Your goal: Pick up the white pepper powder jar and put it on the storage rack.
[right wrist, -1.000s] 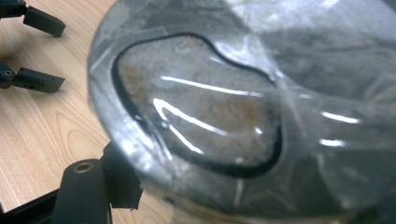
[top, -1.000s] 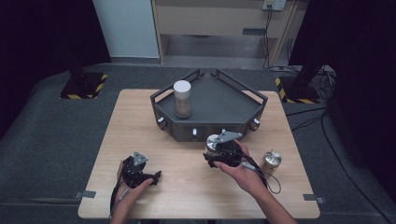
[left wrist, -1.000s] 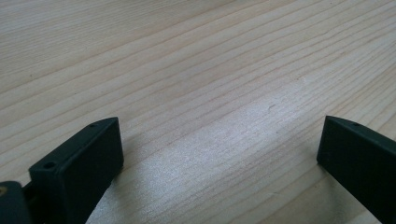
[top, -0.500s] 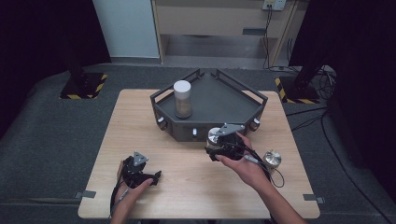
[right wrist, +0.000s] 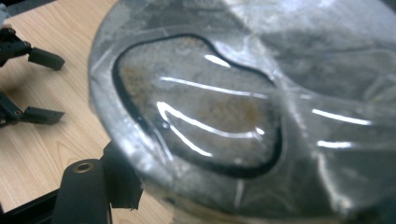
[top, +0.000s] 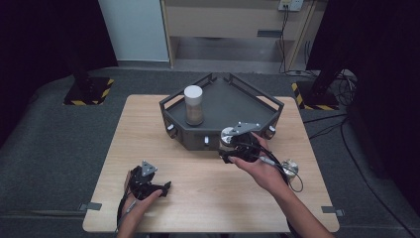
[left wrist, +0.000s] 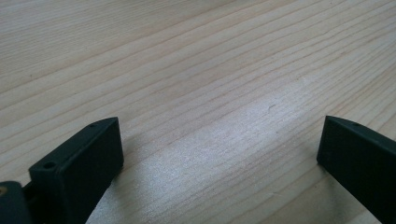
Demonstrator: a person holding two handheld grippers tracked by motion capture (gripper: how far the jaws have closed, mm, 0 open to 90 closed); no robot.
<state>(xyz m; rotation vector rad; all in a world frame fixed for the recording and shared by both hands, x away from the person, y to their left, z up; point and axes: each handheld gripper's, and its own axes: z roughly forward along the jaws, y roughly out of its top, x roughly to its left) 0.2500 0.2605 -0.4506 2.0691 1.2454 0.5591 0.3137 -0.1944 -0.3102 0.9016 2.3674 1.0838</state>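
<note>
In the lower left of the high view the left gripper point(top: 166, 187) lies low over the pale wooden table point(top: 148, 129), a hand wrapped round its black body and a grey three-cornered plate on top. Its own view shows two blocky matte black fingers point(left wrist: 88, 158) standing wide apart, with bare, finely grained wood between them.

Above the middle of the frame sits a dark tray point(top: 233, 94) with angled corners, low rails and small pale knobs along its front wall. A tall cylinder point(top: 193, 105) with a white cap and a brownish lower part stands upright in the tray's left part.

Right of centre, just at the tray's front edge, the right gripper point(top: 227, 145) is clamped on a small round metal can point(top: 228, 138). In the right gripper view the can point(right wrist: 243, 107) is a dull, scuffed silvery drum with a glossy film lid that shows curved glints, and a black finger point(right wrist: 84, 191) sits against its lower left side.

Farther right, a second small metal can point(top: 289, 167) stands on the table near the person's forearm
</note>
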